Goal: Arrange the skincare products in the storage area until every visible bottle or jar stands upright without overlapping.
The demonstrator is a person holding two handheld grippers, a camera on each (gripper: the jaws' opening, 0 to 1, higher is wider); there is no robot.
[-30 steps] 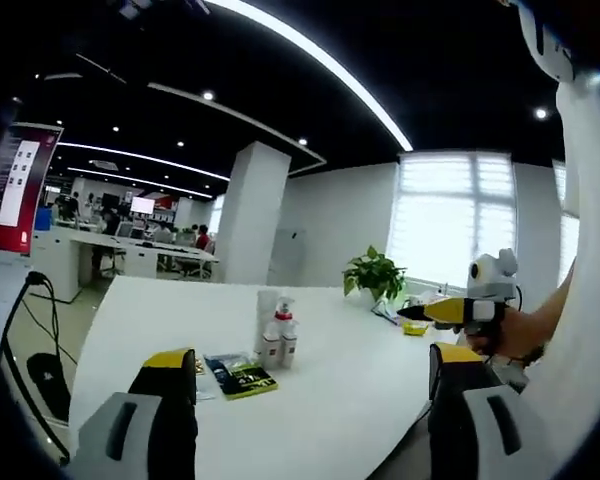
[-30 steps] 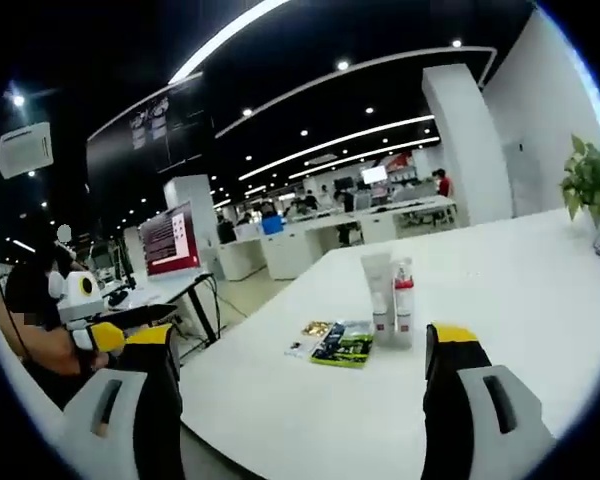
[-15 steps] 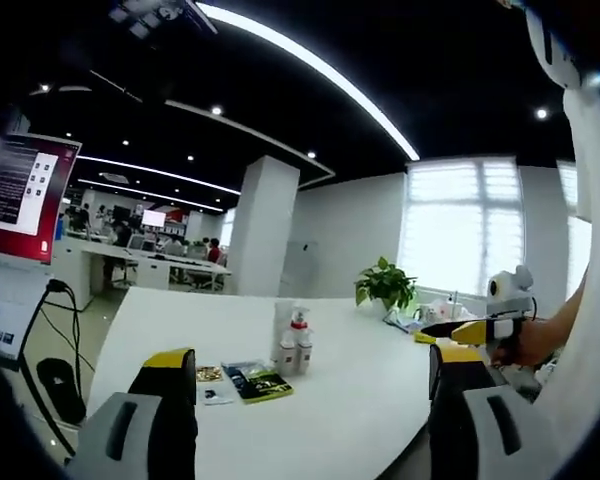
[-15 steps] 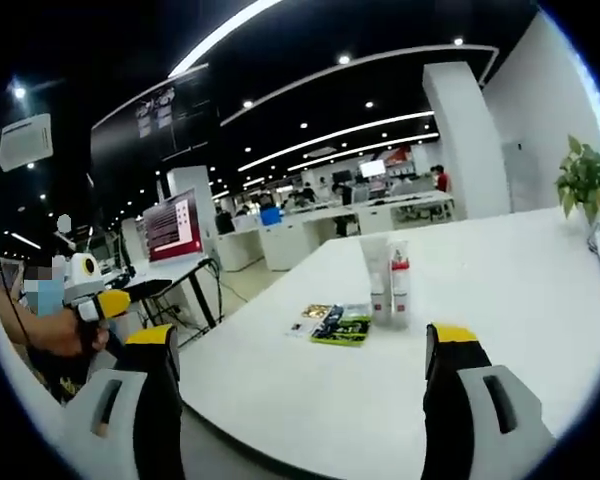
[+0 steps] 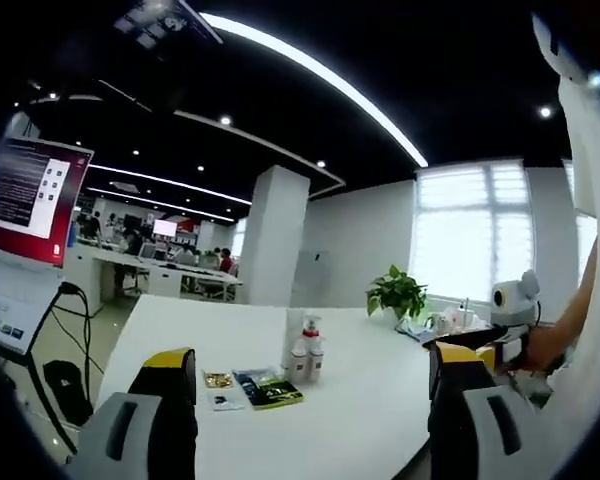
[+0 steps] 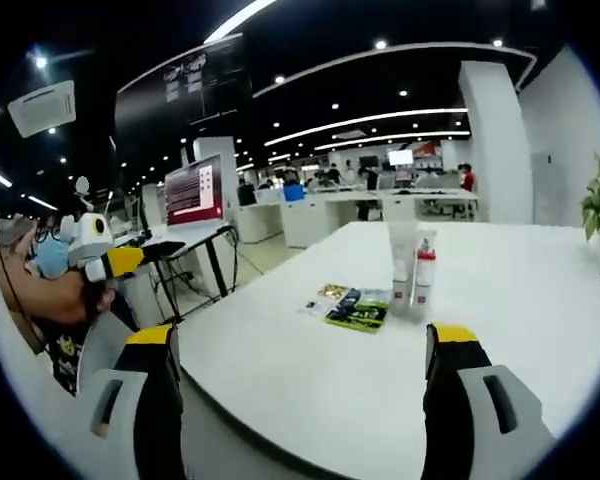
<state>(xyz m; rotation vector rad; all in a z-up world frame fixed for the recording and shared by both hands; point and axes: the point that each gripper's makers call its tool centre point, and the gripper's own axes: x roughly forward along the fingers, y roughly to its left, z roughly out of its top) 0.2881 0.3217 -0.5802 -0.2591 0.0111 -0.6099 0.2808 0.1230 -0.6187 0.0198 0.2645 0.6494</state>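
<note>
Upright skincare bottles (image 5: 303,352) stand together on the white table (image 5: 360,420): a white tube and a bottle with a red top, also the bottles (image 6: 412,275) in the right gripper view. Flat packets (image 5: 268,389) lie beside them, seen as packets (image 6: 352,306) from the other side. My left gripper (image 5: 310,420) is open and empty, well short of the bottles. My right gripper (image 6: 300,400) is open and empty too, at the table's edge. The other gripper (image 5: 500,335) shows at the right, held in a hand; the left one (image 6: 105,262) shows at the left.
A potted plant (image 5: 398,294) stands at the far end of the table. A red screen (image 6: 193,188) and rows of desks with people fill the office behind. Cables (image 5: 55,330) hang at the table's left side.
Both views have drifted back and upward, so the bottles and packets sit a little further right and lower. The bottles have not moved. Both grippers stay open.
</note>
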